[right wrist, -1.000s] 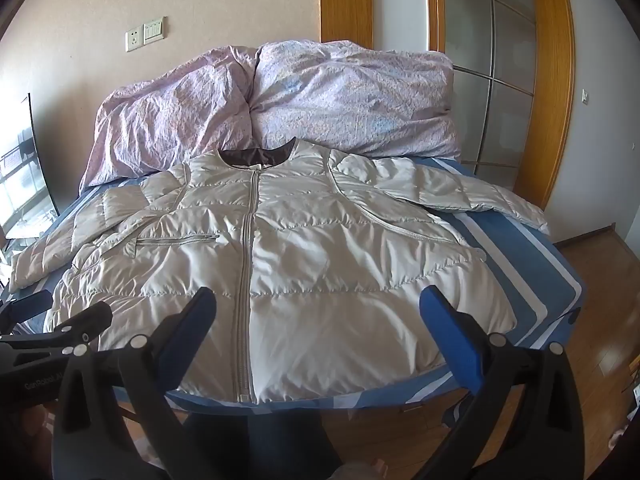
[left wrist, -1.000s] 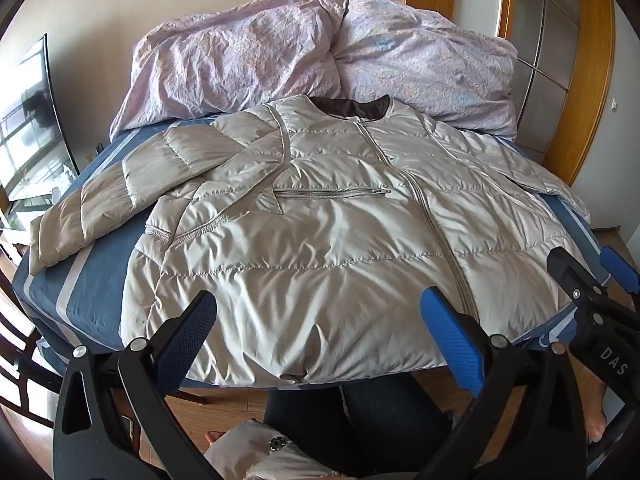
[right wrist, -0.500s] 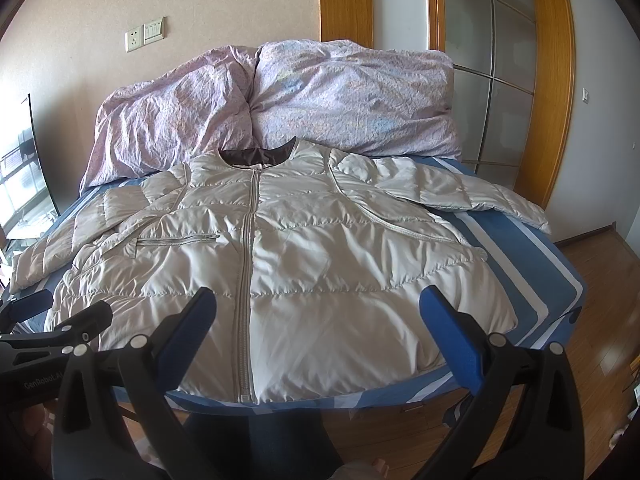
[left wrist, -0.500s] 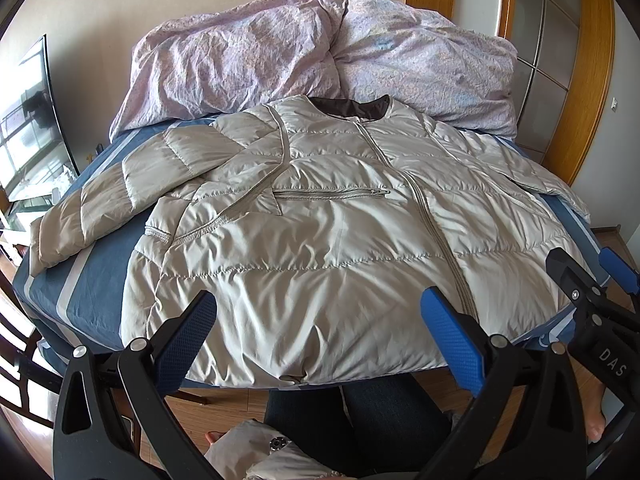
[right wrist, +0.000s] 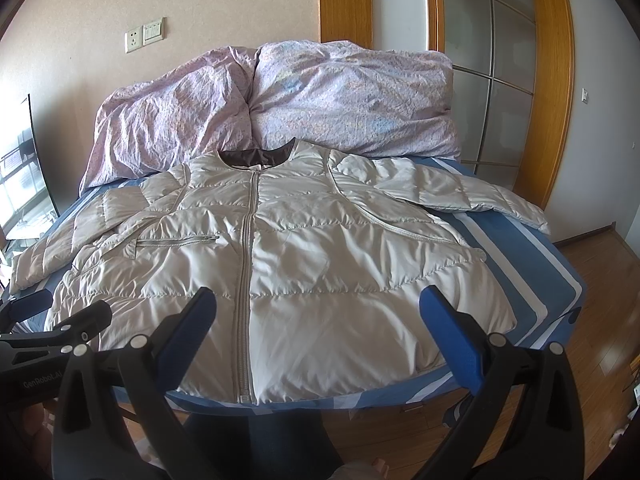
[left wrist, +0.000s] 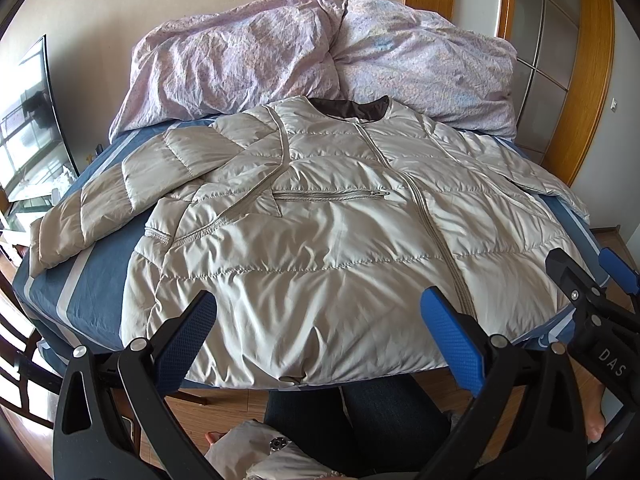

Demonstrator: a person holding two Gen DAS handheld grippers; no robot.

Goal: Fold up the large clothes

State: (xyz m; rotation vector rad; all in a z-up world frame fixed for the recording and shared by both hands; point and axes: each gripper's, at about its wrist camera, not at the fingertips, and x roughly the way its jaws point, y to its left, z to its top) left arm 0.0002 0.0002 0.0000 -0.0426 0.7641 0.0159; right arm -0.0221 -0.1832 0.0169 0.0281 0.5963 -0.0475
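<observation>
The left gripper (left wrist: pixel 318 328), black tongs with blue ribbed pads, hangs spread wide and empty over the near hem. The right gripper (right wrist: pixel 318 326) is likewise parted and holds nothing. The shiny beige quilted puffer jacket (left wrist: pixel 320 240) lies flat, front up and zipped, on the blue striped bed sheet (right wrist: pixel 532 272), sleeves spread to both sides. Its dark collar touches, or nearly touches, the crumpled lilac floral duvet (right wrist: pixel 320 96).

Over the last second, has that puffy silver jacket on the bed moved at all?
No. The jacket lies flat as before: its dark collar still sits against the purple duvet, and its hem still hangs at the edge of the blue striped bed.
</observation>
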